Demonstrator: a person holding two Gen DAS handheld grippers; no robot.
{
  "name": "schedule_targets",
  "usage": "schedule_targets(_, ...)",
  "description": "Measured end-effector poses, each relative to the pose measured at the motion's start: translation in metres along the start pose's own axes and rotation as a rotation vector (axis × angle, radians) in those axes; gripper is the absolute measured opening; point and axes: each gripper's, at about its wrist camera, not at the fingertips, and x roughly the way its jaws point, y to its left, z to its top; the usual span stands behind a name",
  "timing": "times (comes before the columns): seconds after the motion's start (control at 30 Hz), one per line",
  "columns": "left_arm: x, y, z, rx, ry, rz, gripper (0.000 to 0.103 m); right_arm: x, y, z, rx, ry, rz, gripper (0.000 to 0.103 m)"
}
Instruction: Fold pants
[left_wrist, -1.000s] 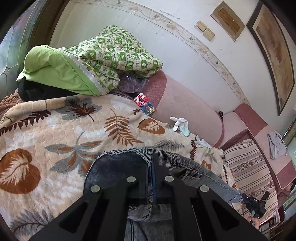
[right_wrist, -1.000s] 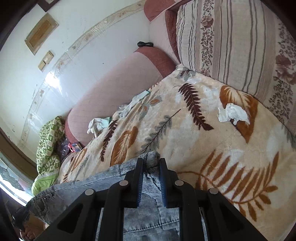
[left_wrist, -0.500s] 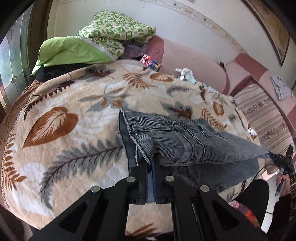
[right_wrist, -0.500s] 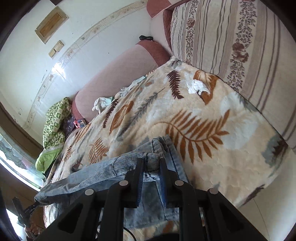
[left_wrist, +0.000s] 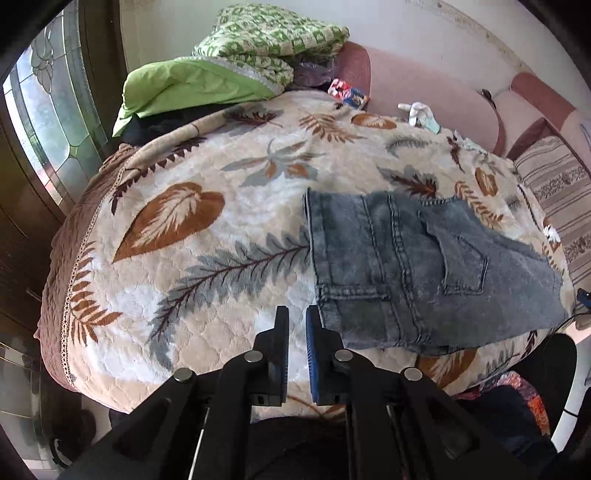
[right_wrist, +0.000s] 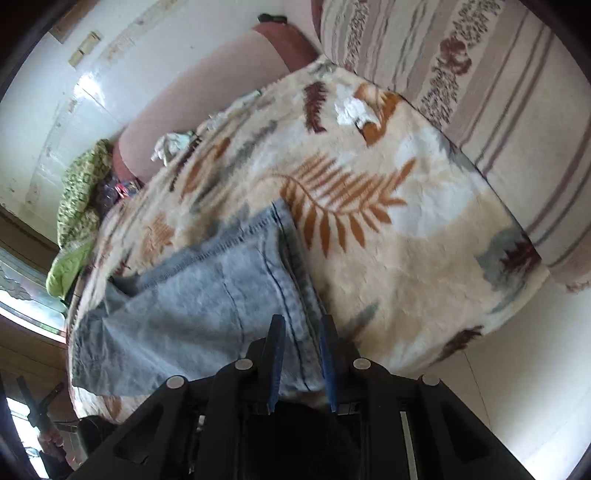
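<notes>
The grey-blue jeans (left_wrist: 413, 266) lie flat and folded on the leaf-patterned blanket (left_wrist: 207, 280), waistband to the left and a back pocket facing up. My left gripper (left_wrist: 297, 317) hovers at the waistband's near corner. Its jaws are opening a little, and only blanket shows between them. In the right wrist view the leg end of the jeans (right_wrist: 207, 302) lies on the blanket (right_wrist: 406, 229). My right gripper (right_wrist: 299, 326) is over its near right edge with jaws opening. Denim shows in the gap, but the pads do not press on it.
A green patterned quilt (left_wrist: 273, 37) and a green pillow (left_wrist: 192, 85) are piled at the far left. The pink sofa back (left_wrist: 424, 92) has white gloves (left_wrist: 419, 110) and a small packet (left_wrist: 349, 92) along it. A striped cushion (right_wrist: 480, 74) bounds the right side, and a window (left_wrist: 48, 122) is at left.
Both grippers have let go of the jeans, which now lie flat on the blanket. Both have drawn back toward the near edge, and their jaws have parted.
</notes>
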Motion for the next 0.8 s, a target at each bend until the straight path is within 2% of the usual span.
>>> schedule_targets(0.03, -0.004, -0.006, 0.004, 0.0, -0.019, -0.022, 0.01, 0.004, 0.006, 0.008, -0.012, -0.018, 0.005, 0.043)
schedule_targets(0.07, -0.006, -0.014, 0.008, 0.012, -0.032, -0.051, 0.011, 0.01, 0.011, 0.015, -0.019, -0.029, 0.003, 0.07)
schedule_targets(0.1, -0.006, -0.024, 0.012, 0.029, -0.043, -0.073, 0.012, 0.018, 0.016, 0.022, -0.021, -0.048, -0.003, 0.076)
schedule_targets(0.13, -0.005, -0.035, 0.016, 0.05, -0.054, -0.087, 0.016, 0.025, 0.023, 0.028, -0.024, -0.066, -0.007, 0.076)
schedule_targets(0.23, 0.008, -0.064, 0.029, 0.079, -0.072, -0.136, 0.028, 0.054, 0.035, 0.045, -0.038, -0.033, -0.035, 0.076)
schedule_targets(0.33, 0.035, -0.087, 0.048, 0.084, -0.059, -0.168, 0.028, 0.077, 0.041, 0.052, -0.059, 0.007, -0.102, 0.076)
schedule_targets(0.4, 0.057, -0.098, 0.062, 0.076, -0.045, -0.159, 0.028, 0.089, 0.043, 0.052, -0.078, 0.023, -0.105, 0.072)
schedule_targets(0.43, 0.069, -0.102, 0.068, 0.067, -0.037, -0.152, 0.028, 0.094, 0.046, 0.051, -0.105, 0.035, -0.106, 0.059)
schedule_targets(0.47, 0.081, -0.105, 0.074, 0.058, -0.024, -0.144, 0.028, 0.1, 0.052, 0.05, -0.141, 0.061, -0.115, 0.035)
schedule_targets(0.53, 0.105, -0.109, 0.083, 0.063, 0.01, -0.125, 0.028, 0.109, 0.062, 0.048, -0.194, 0.097, -0.162, 0.028)
schedule_targets(0.6, 0.13, -0.108, 0.086, 0.061, 0.061, -0.054, 0.028, 0.107, 0.068, 0.051, -0.233, 0.084, -0.2, 0.015)
schedule_targets(0.67, 0.145, -0.103, 0.086, 0.051, 0.093, -0.036, 0.028, 0.096, 0.071, 0.06, -0.237, 0.041, -0.198, 0.01)
schedule_targets(0.8, 0.14, -0.103, 0.09, 0.043, 0.084, -0.029, 0.028, 0.078, 0.08, 0.084, -0.239, -0.042, -0.171, 0.007)
